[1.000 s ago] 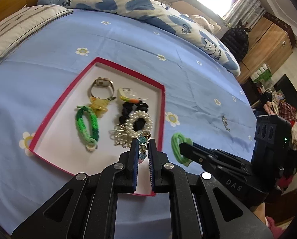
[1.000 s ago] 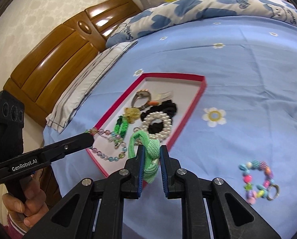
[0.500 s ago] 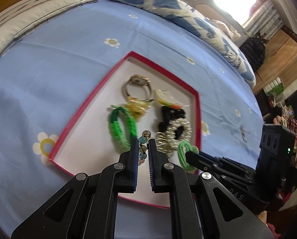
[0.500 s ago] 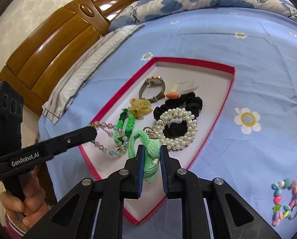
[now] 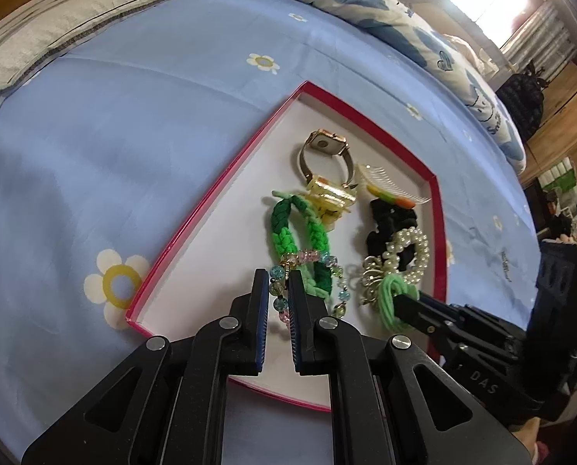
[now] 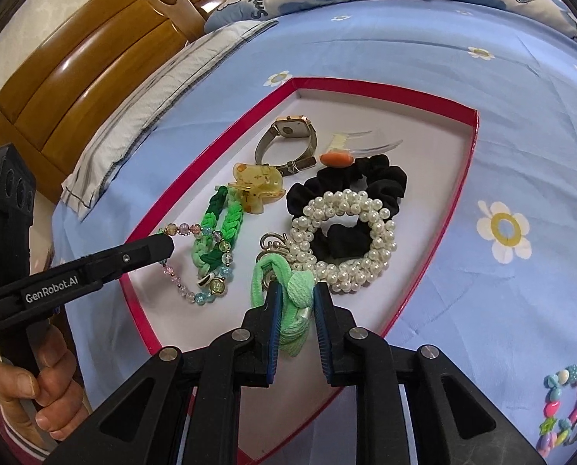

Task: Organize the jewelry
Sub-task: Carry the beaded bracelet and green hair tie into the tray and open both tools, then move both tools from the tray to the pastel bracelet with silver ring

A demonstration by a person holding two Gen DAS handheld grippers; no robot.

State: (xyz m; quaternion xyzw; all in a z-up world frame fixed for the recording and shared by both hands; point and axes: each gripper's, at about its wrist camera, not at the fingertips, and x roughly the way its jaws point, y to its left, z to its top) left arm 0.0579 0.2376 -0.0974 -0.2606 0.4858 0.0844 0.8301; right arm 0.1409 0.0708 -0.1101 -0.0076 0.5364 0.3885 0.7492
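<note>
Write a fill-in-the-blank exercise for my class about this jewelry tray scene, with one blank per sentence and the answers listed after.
1. The left tool is shut on the pastel ____ bracelet.
2. The light green hair tie sits between the jaws of the ____ tool, which are opening.
3. The pearl scrunchie lies on top of a ____ scrunchie.
4. The multicoloured bracelet lies on the blue sheet, ____ the red-rimmed tray.

Answers: beaded; right; black; outside
</note>
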